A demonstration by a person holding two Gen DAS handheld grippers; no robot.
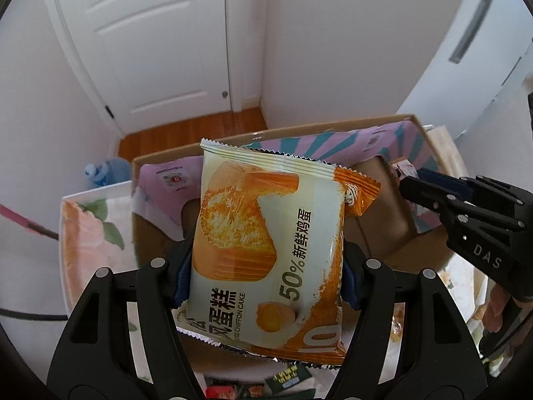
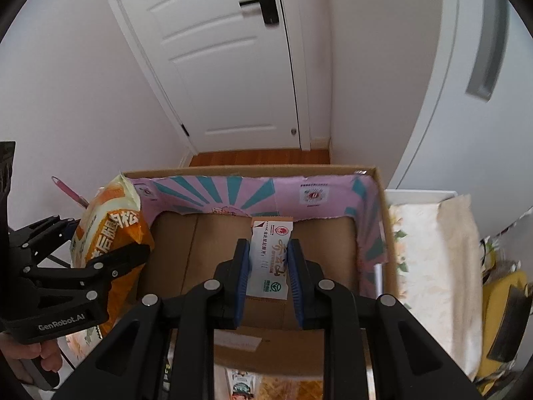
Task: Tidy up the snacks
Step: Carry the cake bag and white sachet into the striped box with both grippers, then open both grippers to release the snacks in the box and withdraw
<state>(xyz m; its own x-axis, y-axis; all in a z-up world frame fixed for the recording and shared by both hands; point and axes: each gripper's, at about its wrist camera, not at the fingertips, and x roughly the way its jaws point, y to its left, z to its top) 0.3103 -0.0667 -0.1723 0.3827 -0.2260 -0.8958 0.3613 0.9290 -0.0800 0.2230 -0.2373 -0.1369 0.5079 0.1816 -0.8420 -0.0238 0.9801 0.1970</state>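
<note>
My left gripper [image 1: 266,266] is shut on a chiffon cake packet [image 1: 266,250], cream and orange, held over the near left part of an open cardboard box [image 1: 333,126]. The packet also shows in the right wrist view [image 2: 110,230] at the box's left wall. My right gripper [image 2: 268,260] is shut on a small white sachet [image 2: 269,256] with red and green print, held over the box's brown floor [image 2: 200,250]. The right gripper also shows in the left wrist view [image 1: 404,186], at the right.
The box [image 2: 250,170] has pink and teal flaps folded inward. It stands on a floral cloth [image 1: 86,233]. More snack packets [image 1: 289,380] lie at the near edge. A white door [image 2: 226,66] and wood floor [image 1: 193,130] are behind. A yellow item [image 2: 503,300] lies right.
</note>
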